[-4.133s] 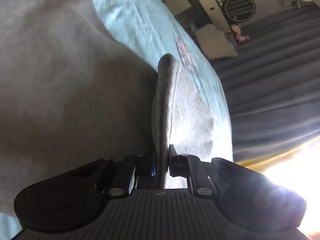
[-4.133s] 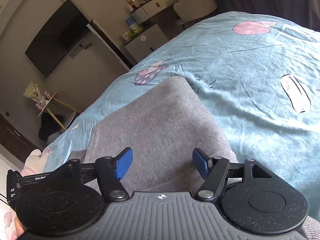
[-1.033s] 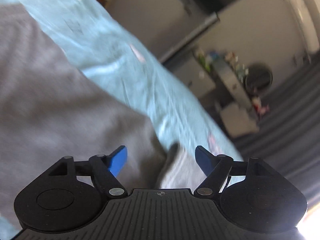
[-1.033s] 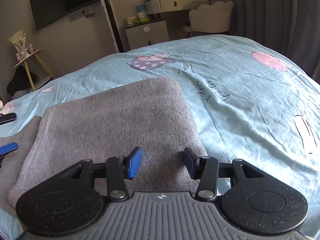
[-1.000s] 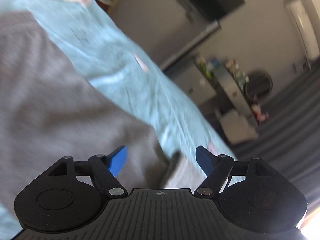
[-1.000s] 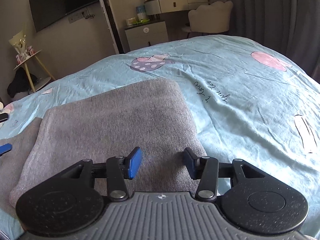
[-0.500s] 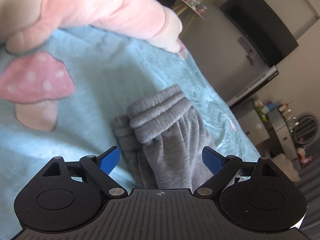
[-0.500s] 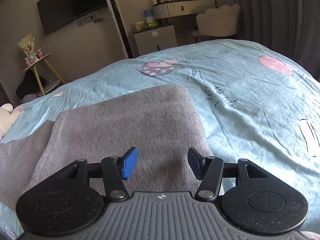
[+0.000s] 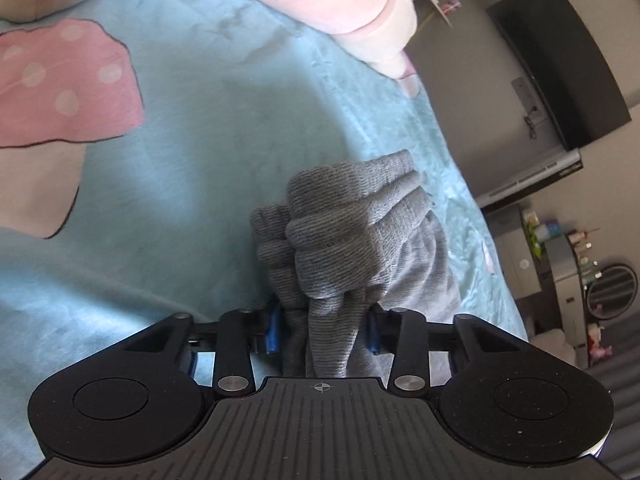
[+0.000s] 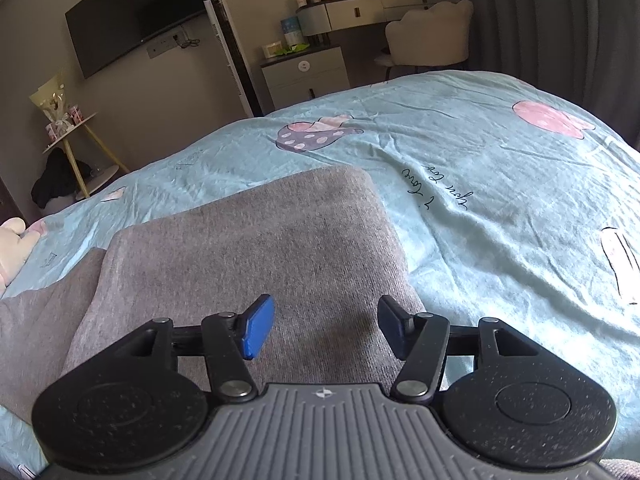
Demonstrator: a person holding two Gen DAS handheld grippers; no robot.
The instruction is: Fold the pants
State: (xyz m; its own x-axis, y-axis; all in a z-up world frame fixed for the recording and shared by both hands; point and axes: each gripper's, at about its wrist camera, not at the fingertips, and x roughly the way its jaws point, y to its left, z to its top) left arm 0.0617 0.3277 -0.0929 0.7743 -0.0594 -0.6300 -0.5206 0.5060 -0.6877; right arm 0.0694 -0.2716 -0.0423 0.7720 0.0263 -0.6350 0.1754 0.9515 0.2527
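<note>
The left gripper [image 9: 323,330] tilted down at the bed [image 9: 192,184], its jaws having just closed on the pants [image 9: 352,240] cuffs, which ran toward twelve o'clock. The right gripper [image 10: 326,326] hovered half-open above the folded part, gripping nothing.

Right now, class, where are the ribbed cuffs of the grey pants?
In the left wrist view the ribbed cuffs are bunched at centre, standing just beyond the left gripper, which has just closed on the legs below them, over the blue bedsheet.
</note>
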